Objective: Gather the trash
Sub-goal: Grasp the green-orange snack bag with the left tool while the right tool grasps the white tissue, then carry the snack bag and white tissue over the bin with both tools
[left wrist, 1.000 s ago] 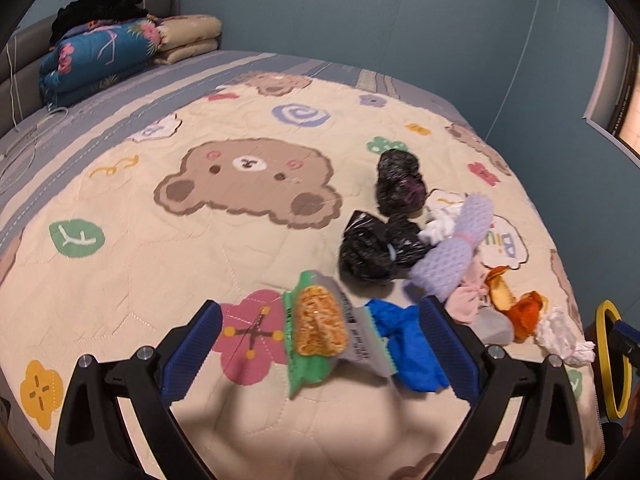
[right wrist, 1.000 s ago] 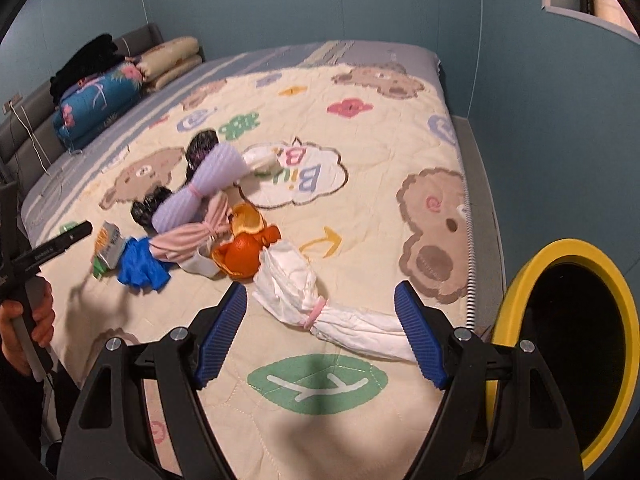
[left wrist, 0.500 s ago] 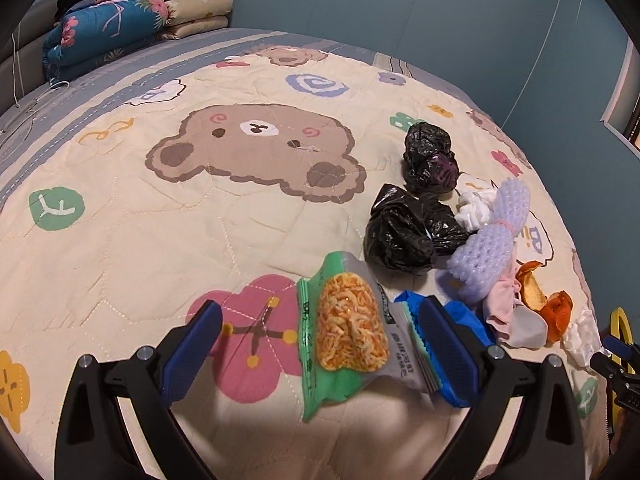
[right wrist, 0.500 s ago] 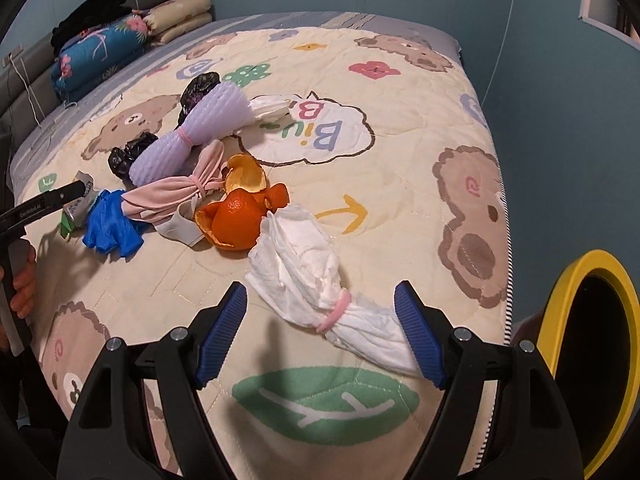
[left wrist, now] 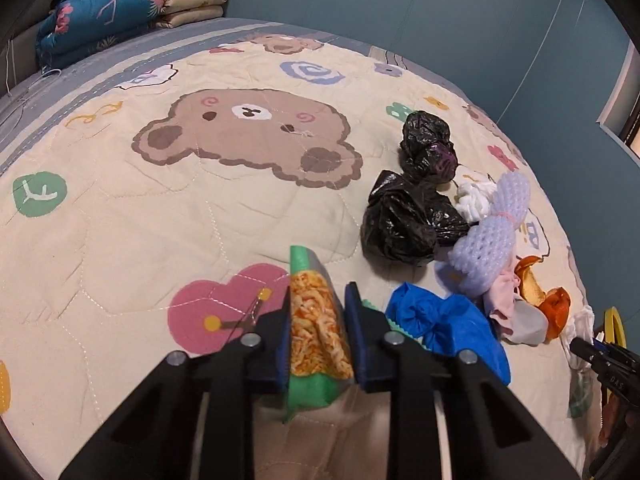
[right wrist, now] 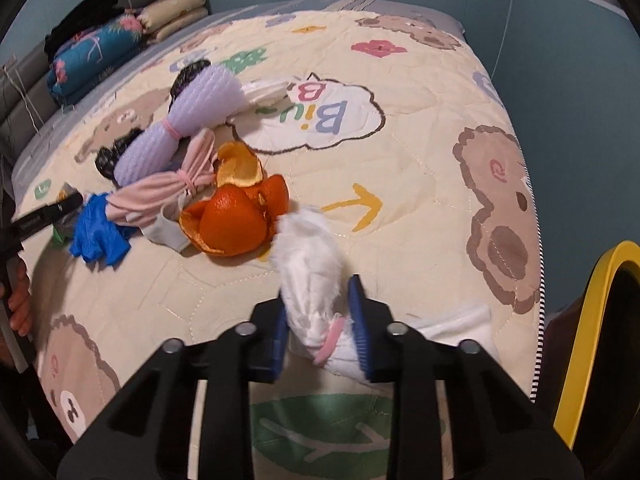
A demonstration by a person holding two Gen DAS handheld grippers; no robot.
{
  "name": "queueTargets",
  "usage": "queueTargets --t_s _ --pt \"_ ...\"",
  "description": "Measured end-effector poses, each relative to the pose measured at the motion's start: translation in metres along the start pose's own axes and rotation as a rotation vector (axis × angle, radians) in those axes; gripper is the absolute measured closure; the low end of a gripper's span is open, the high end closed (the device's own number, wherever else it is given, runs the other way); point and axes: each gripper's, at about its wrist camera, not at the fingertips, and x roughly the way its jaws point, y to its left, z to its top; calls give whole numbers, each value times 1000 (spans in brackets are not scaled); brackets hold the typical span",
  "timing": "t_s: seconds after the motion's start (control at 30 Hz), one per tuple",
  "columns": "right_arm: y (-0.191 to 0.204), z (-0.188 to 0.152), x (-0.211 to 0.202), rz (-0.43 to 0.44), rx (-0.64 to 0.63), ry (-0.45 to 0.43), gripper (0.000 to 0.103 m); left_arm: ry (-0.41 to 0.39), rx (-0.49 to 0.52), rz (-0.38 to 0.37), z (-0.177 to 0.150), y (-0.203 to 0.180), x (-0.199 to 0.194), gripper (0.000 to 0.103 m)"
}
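My left gripper (left wrist: pixel 318 302) is shut on a green snack packet (left wrist: pixel 314 320) with orange noodles printed on it, low over the quilt. My right gripper (right wrist: pixel 318 298) is shut on a white tissue bundle (right wrist: pixel 310 264) tied with a pink band. More trash lies on the bed: two black bags (left wrist: pixel 404 216), a blue glove (left wrist: pixel 448 324), a lilac foam net (right wrist: pixel 180 128), a pink cloth bundle (right wrist: pixel 160 192) and orange peel (right wrist: pixel 236 216).
A yellow-rimmed bin (right wrist: pixel 592 320) stands off the bed's right edge. Folded blankets and pillows (left wrist: pixel 116 12) lie at the head of the bed. The bear-print quilt (left wrist: pixel 160 208) covers the bed; blue walls (left wrist: pixel 440 12) close it in.
Both grippers moved down and forward and closed: the left onto the snack packet, the right onto the white tissue bundle. Both were open before.
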Motion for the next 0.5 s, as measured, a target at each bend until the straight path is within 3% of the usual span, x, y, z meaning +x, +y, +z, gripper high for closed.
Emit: queueTargets --t_s 0.1,0.5 --pt "-6 1 -8 21 32 -29 88 -3 -15 -14 1 4 -4 85" --pt "-7 2 -50 137 62 -136 90 -70 -21 -3 6 13 -49 88"
